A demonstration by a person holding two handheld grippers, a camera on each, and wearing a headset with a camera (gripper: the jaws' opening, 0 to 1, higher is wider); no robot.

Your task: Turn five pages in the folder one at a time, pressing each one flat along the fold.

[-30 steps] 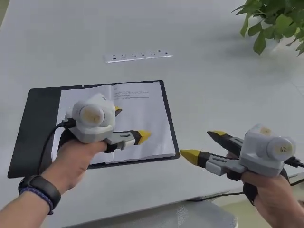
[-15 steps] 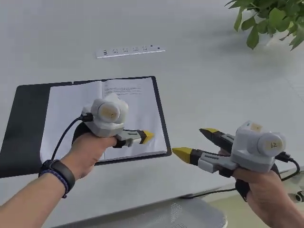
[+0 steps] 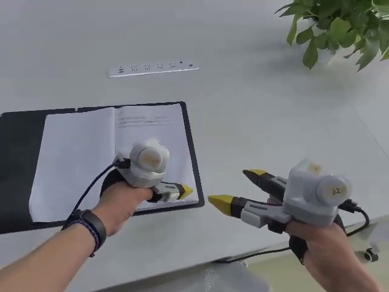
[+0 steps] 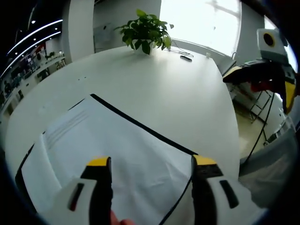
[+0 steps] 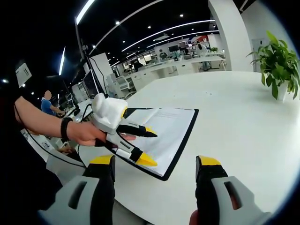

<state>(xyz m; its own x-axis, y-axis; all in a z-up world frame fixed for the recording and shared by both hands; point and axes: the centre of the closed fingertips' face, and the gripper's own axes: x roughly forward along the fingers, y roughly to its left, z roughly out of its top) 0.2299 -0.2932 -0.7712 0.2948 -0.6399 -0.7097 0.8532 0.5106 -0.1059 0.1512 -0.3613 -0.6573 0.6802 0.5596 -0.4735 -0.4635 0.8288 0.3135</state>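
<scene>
1. Your left gripper [image 4: 151,161] has its jaws spread wide with nothing between them. It hangs low over the near right corner of the right-hand page [image 3: 152,131]. I can't tell whether it touches the paper.
2. That spot is probably chosen because the loose outer corner is the easiest place to catch a single sheet, and the open jaws are ready to close on its edge.
3. Your right gripper [image 3: 237,187] also has its jaws apart and is empty. It is off to the right of the folder [image 3: 18,140], over bare table [image 3: 261,109] near the front edge.
4. It looks parked there to leave the page a clear arc to swing over. It is also near enough to come in and press afterwards.
5. The folder lies open and flat at front left of the table, with its black cover showing around the white pages. The fold [image 3: 114,152] runs away from you, between the left gripper and the left-hand page [image 3: 73,158].
6. No sheet is lifted, so I judge the turn in hand hasn't begun. How many pages are done can't be told.
7. The power strip [image 3: 152,67] and the plant [image 3: 340,27] sit well behind, out of the way.
</scene>
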